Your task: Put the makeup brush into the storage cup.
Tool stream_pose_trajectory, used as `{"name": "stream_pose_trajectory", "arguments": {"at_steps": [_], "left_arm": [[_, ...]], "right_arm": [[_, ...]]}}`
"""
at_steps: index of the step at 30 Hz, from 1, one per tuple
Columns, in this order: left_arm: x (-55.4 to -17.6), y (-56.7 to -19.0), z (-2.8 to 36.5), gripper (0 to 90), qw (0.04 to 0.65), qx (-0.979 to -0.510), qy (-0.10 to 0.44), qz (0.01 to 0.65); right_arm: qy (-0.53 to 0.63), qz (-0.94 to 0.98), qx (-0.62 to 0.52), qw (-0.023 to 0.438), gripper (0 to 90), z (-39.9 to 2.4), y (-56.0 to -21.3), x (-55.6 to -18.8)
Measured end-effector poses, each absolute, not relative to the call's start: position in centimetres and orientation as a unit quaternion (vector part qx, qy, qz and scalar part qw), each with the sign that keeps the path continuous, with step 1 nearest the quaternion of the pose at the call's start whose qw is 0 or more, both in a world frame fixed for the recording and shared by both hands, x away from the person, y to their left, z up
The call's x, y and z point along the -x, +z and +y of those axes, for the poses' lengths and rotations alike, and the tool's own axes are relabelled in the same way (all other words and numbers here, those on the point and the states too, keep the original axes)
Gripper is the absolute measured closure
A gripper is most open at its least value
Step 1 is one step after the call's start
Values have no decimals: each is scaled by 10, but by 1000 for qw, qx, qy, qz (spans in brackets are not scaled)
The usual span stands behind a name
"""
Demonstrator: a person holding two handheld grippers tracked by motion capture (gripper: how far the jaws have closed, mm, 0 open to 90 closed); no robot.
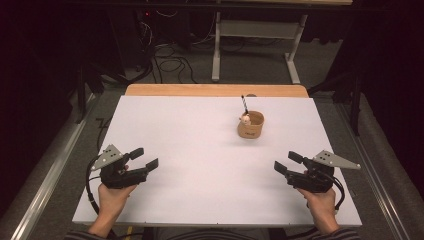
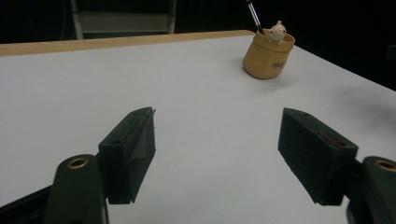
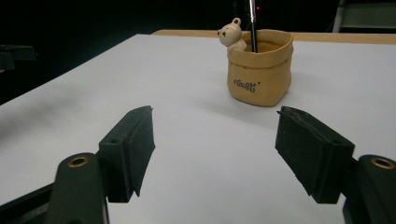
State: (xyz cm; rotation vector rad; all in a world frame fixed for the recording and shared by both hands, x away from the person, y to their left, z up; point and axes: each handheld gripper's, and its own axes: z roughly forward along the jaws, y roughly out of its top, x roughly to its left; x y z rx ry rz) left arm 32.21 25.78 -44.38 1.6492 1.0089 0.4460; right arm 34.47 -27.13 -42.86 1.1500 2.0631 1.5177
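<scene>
Tan pot btwn both empty, wide grippers.

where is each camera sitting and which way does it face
High view: above the person's side, looking forward and down on the white table; shows both hands, left gripper and right gripper.
Left gripper view: rides that gripper, looking along open jaws toward the tan pot at upper right.
Right gripper view: rides that gripper, facing the pot over open jaws.
All views share the pot with its bear and pen.
</scene>
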Motion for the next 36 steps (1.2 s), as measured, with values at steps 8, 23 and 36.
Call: {"name": "stream_pose_trajectory", "arguments": {"at_steps": [8, 23, 36], "left_arm": [[-322, -444, 258, 278, 547, -696, 189, 425], [-322, -444, 258, 276, 548, -696, 188, 424], [-323, -445, 258, 274, 545, -698, 186, 425]], "right_arm": [[529, 726, -406, 167, 297, -271, -434, -346], [525, 723, -414, 172, 296, -276, -444, -347], [525, 716, -429, 169, 297, -281, -450, -348]]}}
